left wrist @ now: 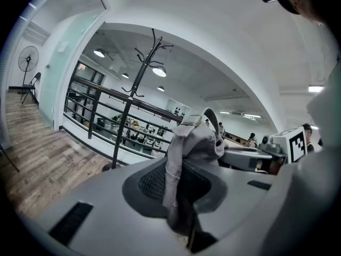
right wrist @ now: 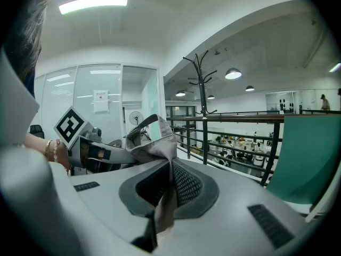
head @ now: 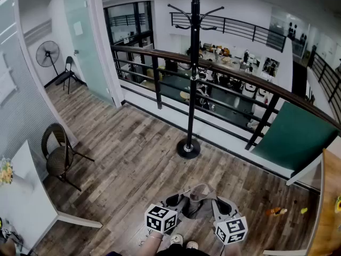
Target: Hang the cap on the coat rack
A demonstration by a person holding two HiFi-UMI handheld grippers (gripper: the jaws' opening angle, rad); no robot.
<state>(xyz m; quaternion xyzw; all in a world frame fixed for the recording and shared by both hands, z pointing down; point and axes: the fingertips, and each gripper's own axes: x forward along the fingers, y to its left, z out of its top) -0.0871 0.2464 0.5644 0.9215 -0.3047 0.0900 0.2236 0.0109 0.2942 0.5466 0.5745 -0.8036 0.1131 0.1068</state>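
Gripping cap (head: 200, 194): left fingers (left wrist: 152, 183), right fingers (right wrist: 187, 184)

Wicker chair (head: 57, 154), standing fan (head: 48, 53), dark railing (head: 240, 77)

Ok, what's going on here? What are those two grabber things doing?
A person holds a gripper in each hand, and both are pinched shut on a grey cap. The left gripper has one side and the right gripper has the other, low in front of the person. The black coat rack stands ahead on the wooden floor, near the railing. The hooks that show are bare, so the cap is not hung yet.
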